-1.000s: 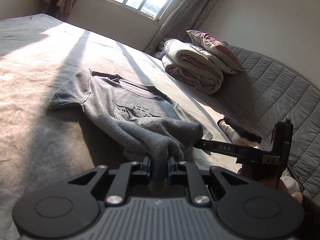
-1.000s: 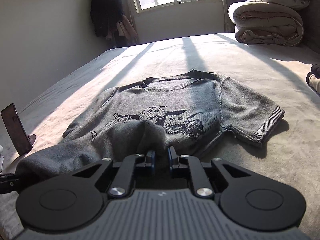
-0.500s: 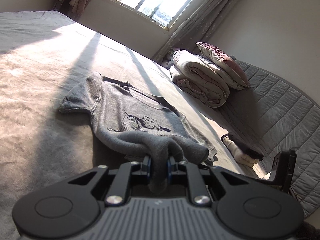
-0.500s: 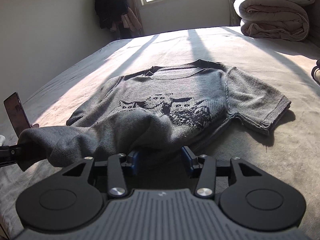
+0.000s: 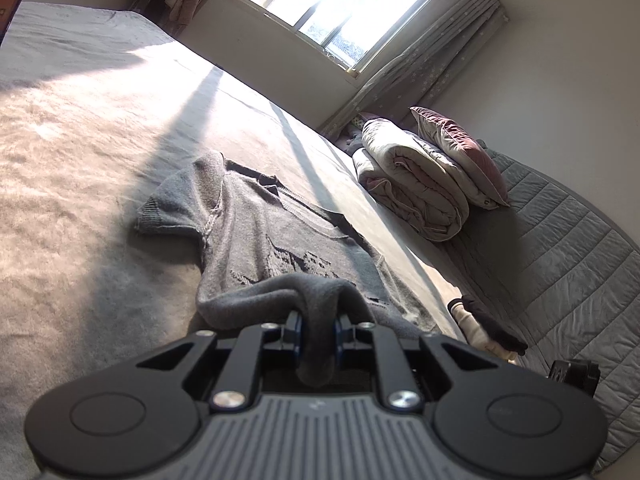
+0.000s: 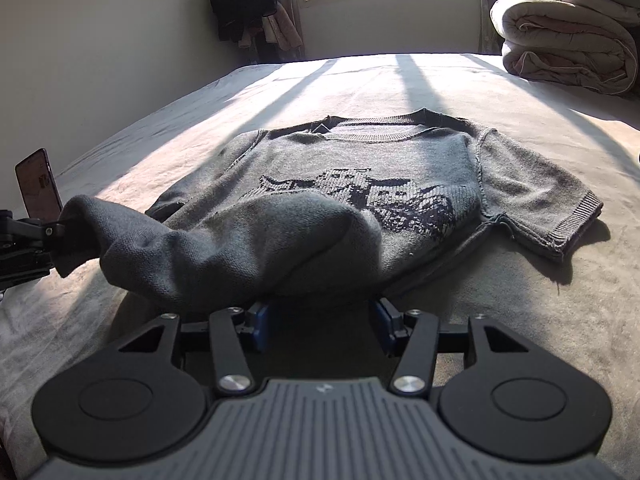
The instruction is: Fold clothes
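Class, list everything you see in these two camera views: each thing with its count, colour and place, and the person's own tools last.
sweater: one, grey with dark pattern, flat on the bed, hem folded up
bed: one, beige cover, under everything
quilt: one, pale, rolled by the headboard
pillow: one, maroon and grey, on the quilt
headboard: one, grey quilted
phone: one, dark, upright at the bed's edge
window: one, bright, far wall
hanging clothes: dark, corner
left tool: black, shut on the hem
right tool: black, jaws opening, nothing between them
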